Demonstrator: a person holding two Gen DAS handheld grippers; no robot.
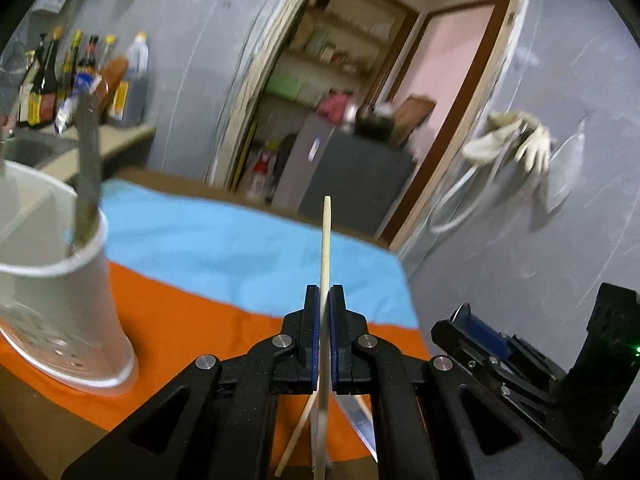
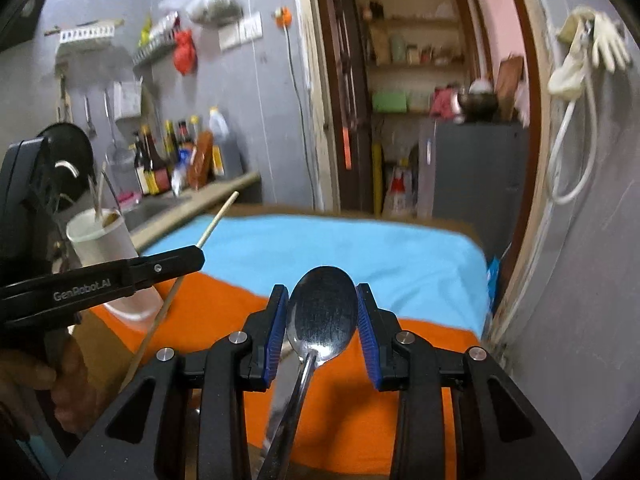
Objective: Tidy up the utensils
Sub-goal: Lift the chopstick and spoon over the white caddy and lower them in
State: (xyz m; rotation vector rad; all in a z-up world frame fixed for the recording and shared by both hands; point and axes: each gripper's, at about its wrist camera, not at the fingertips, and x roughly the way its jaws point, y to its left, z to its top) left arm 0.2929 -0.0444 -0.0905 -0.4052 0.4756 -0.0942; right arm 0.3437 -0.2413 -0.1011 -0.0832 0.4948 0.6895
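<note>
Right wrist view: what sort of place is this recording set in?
Most likely a home kitchen: sauce bottles stand on a counter beside a sink, ladles hang on the wall, and a pantry doorway shows stocked shelves.

Only legible txt: "GenRobot.AI", white print on side of the left gripper (image 2: pixel 200 258) (bottle labels too blurred to read).

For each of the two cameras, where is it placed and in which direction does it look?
Left wrist: sits on the left gripper, looking along its jaws shut on a chopstick, toward the doorway; the right gripper shows at lower right.
Right wrist: sits on the right gripper, jaws holding a spoon, facing the same doorway; the left gripper shows at left.
Shared: white holder, blue-orange cloth, doorway.
</note>
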